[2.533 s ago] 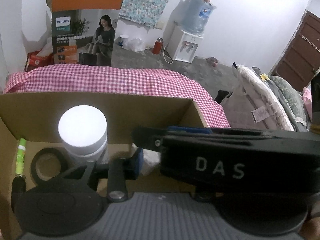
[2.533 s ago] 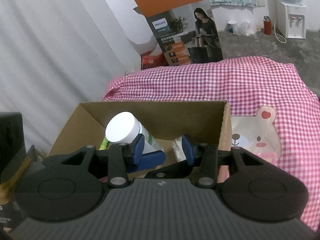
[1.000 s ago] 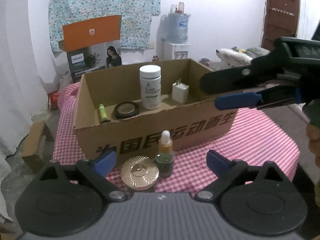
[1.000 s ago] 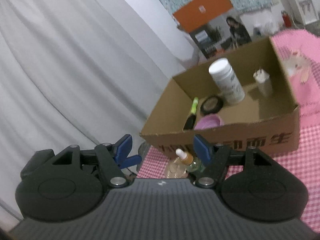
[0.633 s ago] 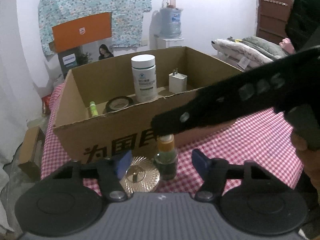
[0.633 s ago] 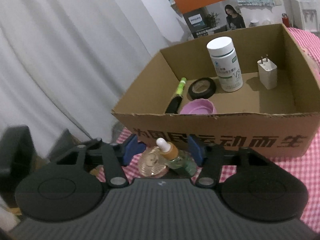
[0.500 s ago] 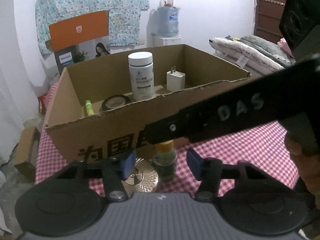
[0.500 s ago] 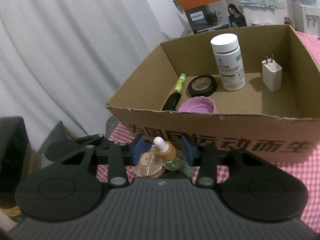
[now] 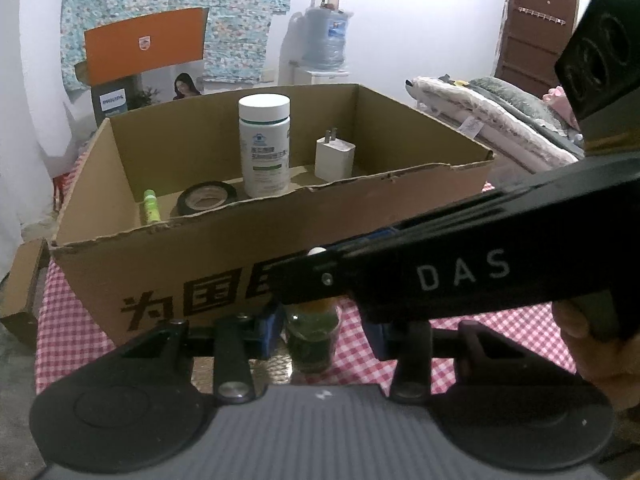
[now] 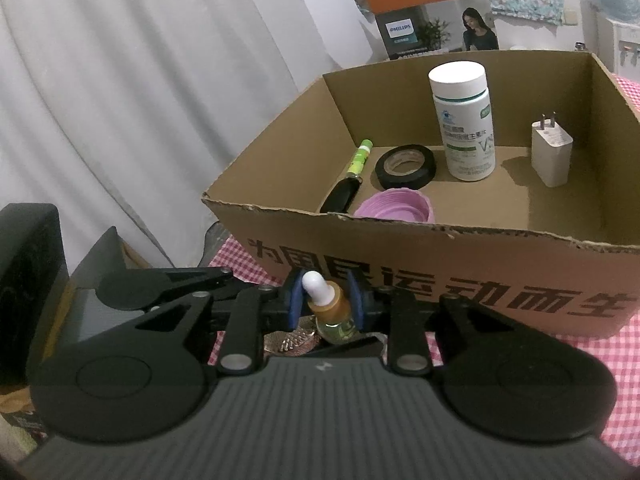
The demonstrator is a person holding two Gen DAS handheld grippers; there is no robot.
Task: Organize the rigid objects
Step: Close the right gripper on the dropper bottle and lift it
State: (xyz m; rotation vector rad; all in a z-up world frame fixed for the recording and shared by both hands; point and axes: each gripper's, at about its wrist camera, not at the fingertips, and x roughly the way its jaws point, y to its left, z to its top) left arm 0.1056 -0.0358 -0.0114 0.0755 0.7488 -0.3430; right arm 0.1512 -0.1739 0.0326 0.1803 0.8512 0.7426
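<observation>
Bottom centre of the right wrist view: right gripper (image 10: 325, 300) narrow and closing, blue pads flanking the orange collar of the dropper bottle (image 10: 330, 308). Right pad against the collar, left pad just beside it; firm pressing on both sides impossible to tell. Bottle upright on the red-checked worktop (image 9: 68, 332), just in front of the cardboard box (image 10: 440, 280), touching or nearly touching a gold ribbed disc (image 10: 288, 340) at its left.

Bottom centre of the left wrist view: left gripper (image 9: 320, 330) narrow and closing around the same bottle's green glass body, a sliver of cloth visible beside the right pad. Across the middle right, the other gripper's black body, held in a hand (image 9: 592, 344).

Inside the box, near to far: purple ribbed cup (image 10: 394, 206), green-capped pen (image 10: 360, 158), black tape roll (image 10: 405, 166), white pill bottle (image 10: 464, 120), white charger (image 10: 552, 152).

Upper frame, beyond: orange-topped carton (image 10: 424, 12), water dispenser (image 9: 324, 40), brown door (image 9: 536, 32).
</observation>
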